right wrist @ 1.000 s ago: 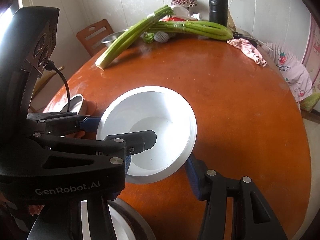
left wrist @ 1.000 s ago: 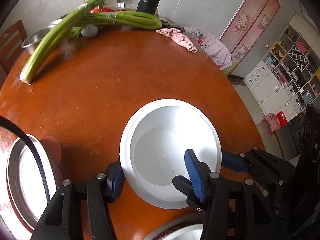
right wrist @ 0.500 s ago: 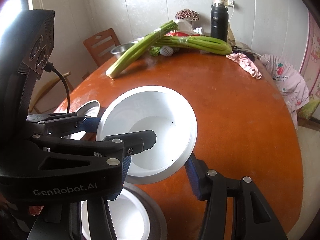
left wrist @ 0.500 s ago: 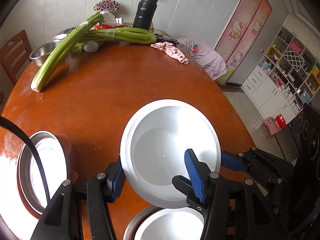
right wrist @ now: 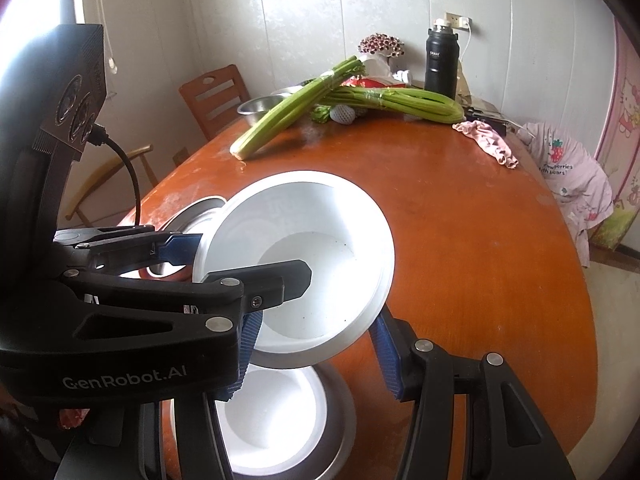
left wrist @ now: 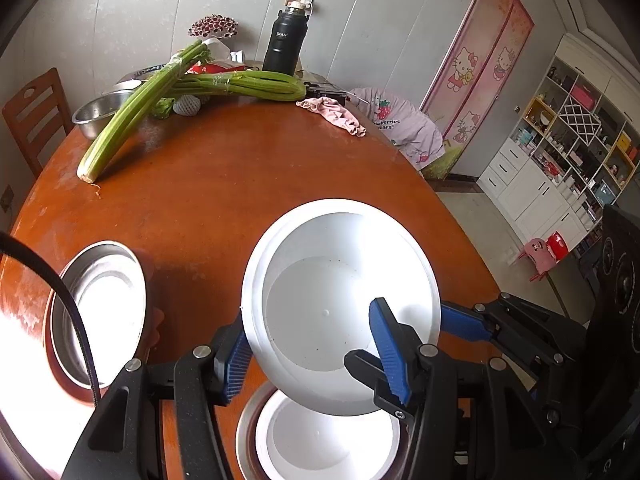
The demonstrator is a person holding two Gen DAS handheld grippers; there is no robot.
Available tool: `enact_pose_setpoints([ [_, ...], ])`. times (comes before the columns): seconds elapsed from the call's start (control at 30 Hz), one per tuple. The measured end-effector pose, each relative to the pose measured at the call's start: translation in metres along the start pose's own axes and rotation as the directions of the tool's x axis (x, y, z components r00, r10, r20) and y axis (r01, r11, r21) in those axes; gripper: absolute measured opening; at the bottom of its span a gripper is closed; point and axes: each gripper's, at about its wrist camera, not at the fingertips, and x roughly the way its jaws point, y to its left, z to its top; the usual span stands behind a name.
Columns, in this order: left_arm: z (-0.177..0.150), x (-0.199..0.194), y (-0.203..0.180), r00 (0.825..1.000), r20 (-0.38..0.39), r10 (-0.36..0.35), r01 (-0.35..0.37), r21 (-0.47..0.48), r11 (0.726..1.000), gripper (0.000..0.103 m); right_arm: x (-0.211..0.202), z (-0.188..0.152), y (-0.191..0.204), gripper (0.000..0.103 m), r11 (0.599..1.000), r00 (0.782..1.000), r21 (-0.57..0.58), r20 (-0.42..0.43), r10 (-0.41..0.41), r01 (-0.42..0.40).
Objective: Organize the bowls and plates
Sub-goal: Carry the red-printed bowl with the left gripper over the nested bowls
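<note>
A white bowl [left wrist: 336, 300] is held in the air above the table, tilted toward the cameras. My left gripper [left wrist: 312, 356] is shut on it, one blue pad outside its left wall and one inside. My right gripper [right wrist: 316, 340] is shut on the same white bowl [right wrist: 304, 248] from its right rim. Below it a second white bowl [left wrist: 324, 444] sits inside a steel plate [right wrist: 336, 420] near the table's front edge. A steel bowl [left wrist: 100, 312] stands on the table to the left.
The round orange table [left wrist: 224, 184] carries celery bundles [left wrist: 132, 112], a steel basin [left wrist: 96, 112], a black flask [left wrist: 288, 40] and a pink cloth [left wrist: 336, 114] at the far side. A wooden chair [left wrist: 32, 120] stands at the left. Shelves [left wrist: 560, 152] stand at the right.
Both grippers have lifted the white bowl and drawn it back toward the front edge. The second white bowl in the steel plate has come into view beneath it.
</note>
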Motion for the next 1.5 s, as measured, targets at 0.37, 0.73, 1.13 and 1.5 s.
enact_pose_setpoints([
  [0.37, -0.018, -0.023, -0.005, 1.000, 0.028, 0.009, -0.009, 0.006, 1.000, 0.055, -0.021, -0.014, 0.016, 0.056, 1.000, 1.000, -0.020, 0.028, 0.004, -0.003],
  [0.73, -0.040, -0.035, -0.010, 0.999, 0.032, 0.026, -0.026, 0.006, 1.000, 0.055, -0.034, -0.030, 0.026, 0.056, 0.999, 0.999, -0.041, 0.038, 0.020, -0.018],
  [1.13, -0.063, -0.033, -0.015, 0.999, 0.007, 0.033, -0.033, 0.004, 0.999, 0.055, -0.033, -0.054, 0.029, 0.056, 0.998, 0.999, -0.045, 0.010, 0.032, -0.032],
  [1.5, -0.075, -0.017, -0.010, 0.998, -0.046, 0.035, -0.035, -0.010, 0.999, 0.055, -0.020, -0.068, 0.030, 0.056, 0.998, 0.998, -0.036, -0.041, 0.043, -0.044],
])
